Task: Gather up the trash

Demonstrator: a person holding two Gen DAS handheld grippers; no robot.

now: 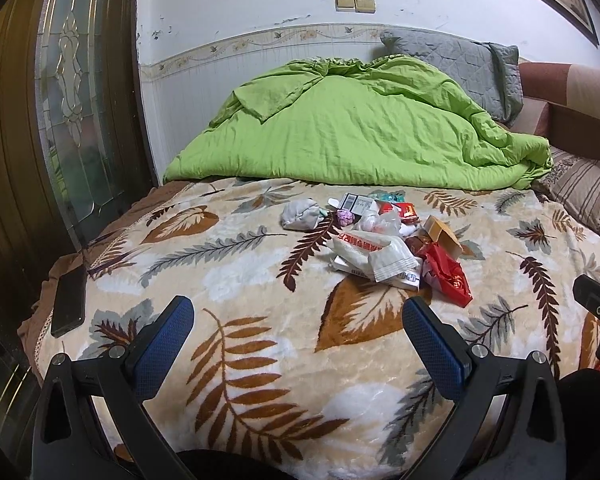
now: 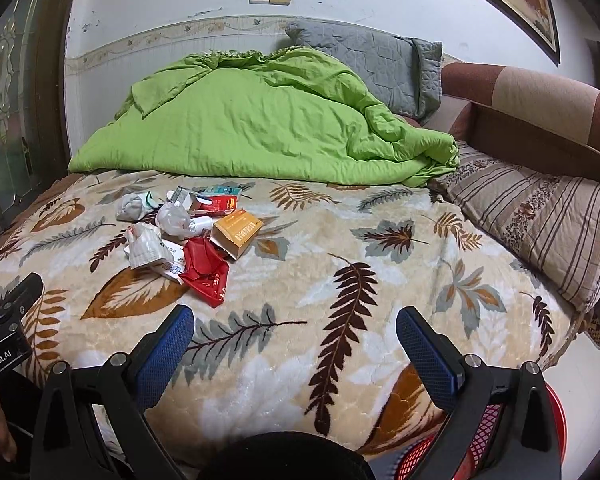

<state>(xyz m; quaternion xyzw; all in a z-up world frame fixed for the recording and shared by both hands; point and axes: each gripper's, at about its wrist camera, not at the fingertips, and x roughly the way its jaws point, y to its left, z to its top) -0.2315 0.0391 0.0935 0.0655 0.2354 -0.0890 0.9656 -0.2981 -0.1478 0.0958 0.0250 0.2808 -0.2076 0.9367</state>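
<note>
Both the left gripper (image 1: 298,322) and right gripper (image 2: 294,330) hover wide open and empty over the near blanket (image 2: 340,280); the trash pile (image 1: 384,240) lies farther off, mid-bed. Loose wrappers could slip or scatter if pinched carelessly. A phone (image 1: 68,304) sits far left; the red basket (image 2: 484,440) waits near right; nothing blocks the reach.

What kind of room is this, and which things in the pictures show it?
Most likely a home bedroom: a bed covered by a beige leaf-patterned fleece blanket, a crumpled bright green duvet and a grey quilted pillow leaning against the wall.
</note>
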